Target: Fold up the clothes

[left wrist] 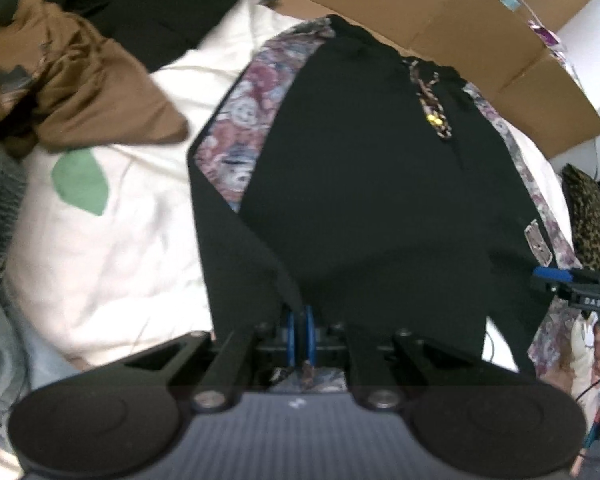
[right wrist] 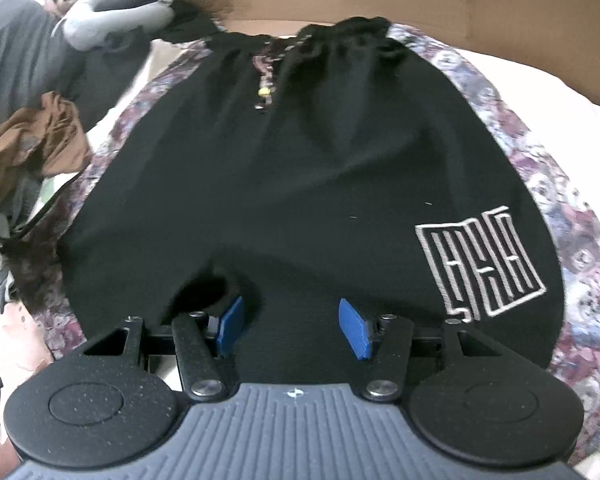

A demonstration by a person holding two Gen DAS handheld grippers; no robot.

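Black shorts (left wrist: 360,168) with floral side panels and a drawstring lie spread on a white bedcover (left wrist: 112,264). My left gripper (left wrist: 300,330) is shut on a fold of black fabric at the shorts' near left leg edge, and the cloth rises up to its blue pads. In the right wrist view the same shorts (right wrist: 300,160) show a white embroidered logo (right wrist: 480,264). My right gripper (right wrist: 292,328) stands open just over the near leg, its blue pads apart with black cloth beneath them. Its tip also shows at the left wrist view's right edge (left wrist: 568,280).
A crumpled brown garment (left wrist: 80,80) and a black garment (left wrist: 160,4) lie at the back left. Flattened cardboard (left wrist: 460,28) borders the bed's far side. A leopard-print item (left wrist: 586,212) sits on the right, and grey clothing (right wrist: 16,48) lies on the left.
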